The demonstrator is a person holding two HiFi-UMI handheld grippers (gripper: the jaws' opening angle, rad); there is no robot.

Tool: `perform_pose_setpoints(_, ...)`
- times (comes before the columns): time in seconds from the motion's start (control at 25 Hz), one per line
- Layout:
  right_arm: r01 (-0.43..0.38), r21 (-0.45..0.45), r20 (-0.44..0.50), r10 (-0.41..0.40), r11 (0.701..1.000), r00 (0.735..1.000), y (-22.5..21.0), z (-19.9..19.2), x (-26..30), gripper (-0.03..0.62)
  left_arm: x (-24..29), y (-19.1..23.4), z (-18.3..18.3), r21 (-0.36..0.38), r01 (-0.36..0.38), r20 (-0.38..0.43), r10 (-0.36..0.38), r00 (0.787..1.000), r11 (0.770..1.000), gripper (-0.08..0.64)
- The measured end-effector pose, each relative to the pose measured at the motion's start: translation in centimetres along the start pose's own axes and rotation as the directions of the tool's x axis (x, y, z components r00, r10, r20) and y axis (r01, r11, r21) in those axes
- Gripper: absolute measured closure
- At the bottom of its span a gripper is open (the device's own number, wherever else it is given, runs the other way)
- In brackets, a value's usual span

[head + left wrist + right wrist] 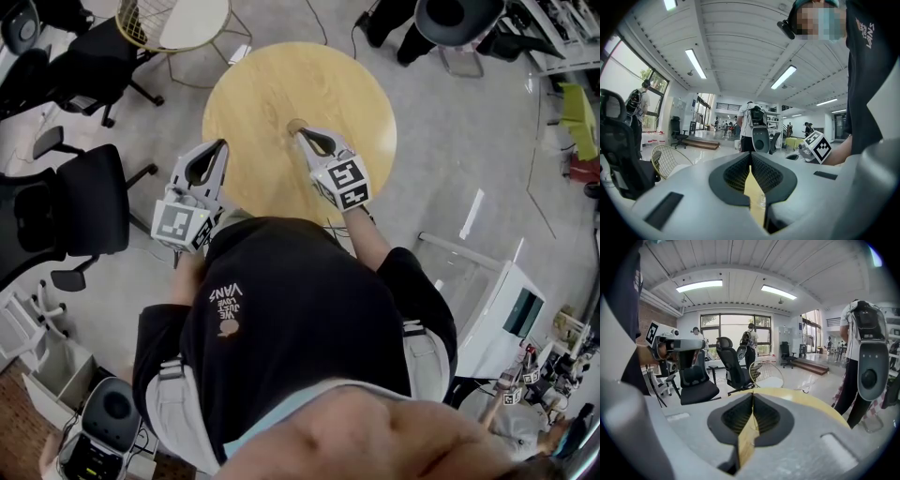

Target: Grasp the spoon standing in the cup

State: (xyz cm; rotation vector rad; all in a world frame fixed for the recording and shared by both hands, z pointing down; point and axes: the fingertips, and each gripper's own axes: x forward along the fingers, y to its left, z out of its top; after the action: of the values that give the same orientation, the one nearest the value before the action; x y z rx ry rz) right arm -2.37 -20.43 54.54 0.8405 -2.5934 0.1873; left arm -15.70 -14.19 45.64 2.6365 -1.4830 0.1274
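Left tool (223, 143) and right tool (302, 134), both pressed together, over the round wooden bench (272, 84).
The left tool hangs at the bench's near-left rim, its jaws closed on nothing. The right tool reaches to the bench's middle, its jaws likewise closed and empty. A round brown shape (296, 125) sits at the bench's middle, right at the right tool's tips; whether it is the cup cannot be told, and the spoon cannot be made out. A black office chair (89, 202) stands left of the bench.
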Motion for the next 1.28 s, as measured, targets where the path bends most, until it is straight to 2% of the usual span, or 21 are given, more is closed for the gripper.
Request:
perform_pose_setpoints(0.24, 0.009, 0.036, 0.022, -0.010, 0.999, 1.000, -0.1, 1.3, -0.8, 0.591, 0.1, 0.1, 0.0, -0.001, 0.017, -0.001, -0.017, 1.000, 1.000, 0.552)
perform_pose_setpoints(1.28, 0.023, 0.070, 0.085, -0.028, 0.997, 0.996, -0.1, 4.7, -3.8, 0.591, 0.7, -0.6, 0.5, -0.005, 0.064, 0.000, -0.064, 0.998, 0.998, 0.552)
